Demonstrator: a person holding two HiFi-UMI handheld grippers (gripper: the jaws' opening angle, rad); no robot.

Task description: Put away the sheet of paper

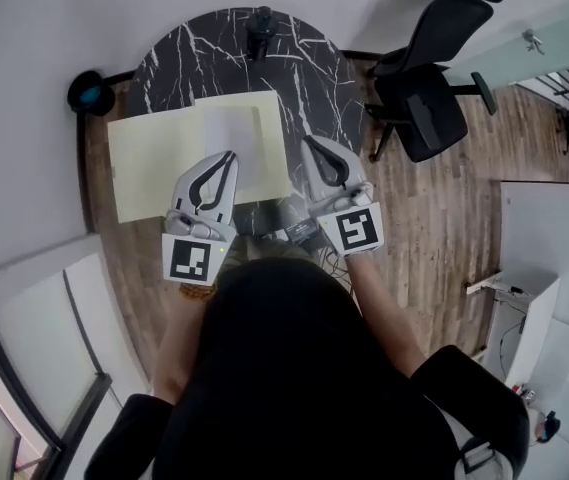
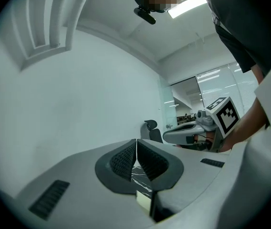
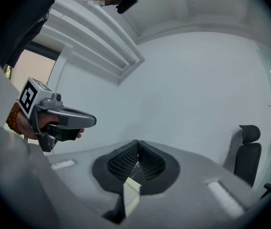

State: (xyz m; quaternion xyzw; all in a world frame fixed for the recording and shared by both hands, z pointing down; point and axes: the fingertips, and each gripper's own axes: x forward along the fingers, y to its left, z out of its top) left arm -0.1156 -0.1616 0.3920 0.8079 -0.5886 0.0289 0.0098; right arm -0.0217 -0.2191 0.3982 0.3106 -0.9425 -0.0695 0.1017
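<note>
A white sheet of paper (image 1: 232, 138) lies on an open pale yellow folder (image 1: 154, 163) spread over the round black marble table (image 1: 314, 78). My left gripper (image 1: 229, 155) hangs over the sheet's near edge. In the left gripper view its pads meet at the tips (image 2: 136, 142), shut, with nothing seen between them. Marble and a bit of yellow show through the gap below. My right gripper (image 1: 306, 140) is just past the folder's right edge, also shut (image 3: 137, 143), with a strip of yellow folder (image 3: 131, 194) visible through the gap under its pads.
A small black object (image 1: 260, 30) stands at the table's far edge. A black office chair (image 1: 434, 78) is to the right on the wood floor, and a black round thing with blue (image 1: 89, 91) sits left of the table. A white desk (image 1: 554, 238) fills the right side.
</note>
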